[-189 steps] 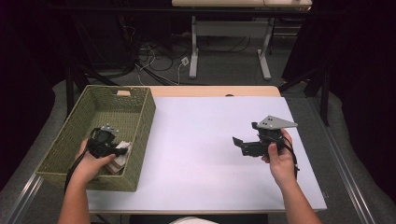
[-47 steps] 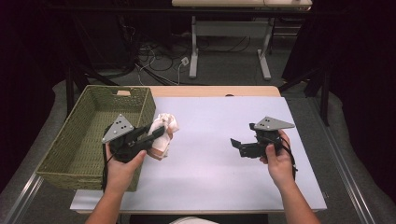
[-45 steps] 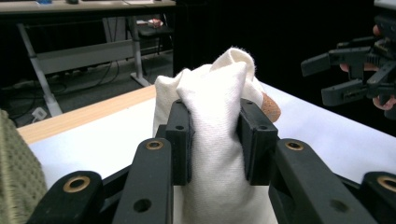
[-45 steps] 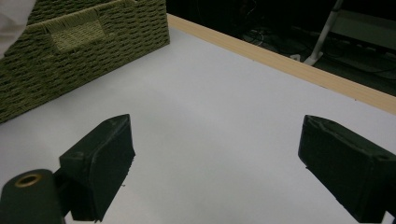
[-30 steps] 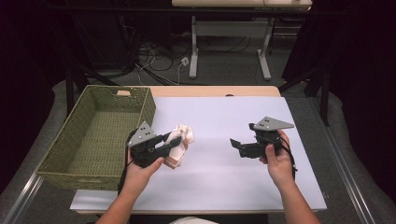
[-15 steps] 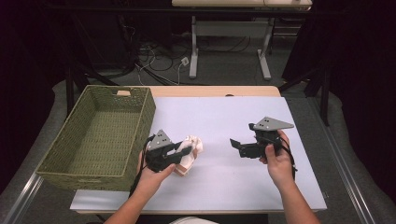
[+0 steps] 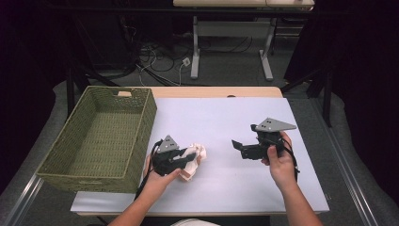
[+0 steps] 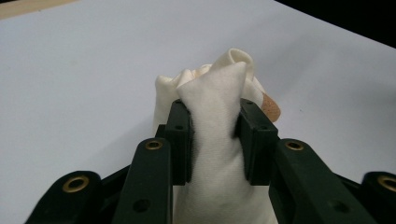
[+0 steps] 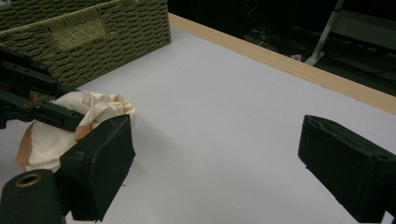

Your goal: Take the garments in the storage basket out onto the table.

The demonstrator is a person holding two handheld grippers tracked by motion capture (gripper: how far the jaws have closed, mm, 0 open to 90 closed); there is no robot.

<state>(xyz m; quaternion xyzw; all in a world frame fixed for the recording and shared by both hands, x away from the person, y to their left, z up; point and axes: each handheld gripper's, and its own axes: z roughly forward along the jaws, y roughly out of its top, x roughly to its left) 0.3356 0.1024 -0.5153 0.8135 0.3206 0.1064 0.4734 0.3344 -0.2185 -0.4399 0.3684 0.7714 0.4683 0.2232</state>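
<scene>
- Got my left gripper [image 7: 181,159] clamped on a bunched-up cream cloth [image 8: 215,140], jaws pinching a fold right at the middle so the rest hangs loose instead of dragging.
- The cloth sits low over the white table [image 7: 226,117], near side, just right of the green wicker basket [image 7: 101,136], which looks empty.
- There's a tan patch on the cloth's edge; can't tell what it is.
- My right gripper [image 7: 241,147] hangs over the table well off to the right, jaws spread wide with nothing between them. My guess: it's parked there ready to grab a corner and help spread the thing out.
</scene>
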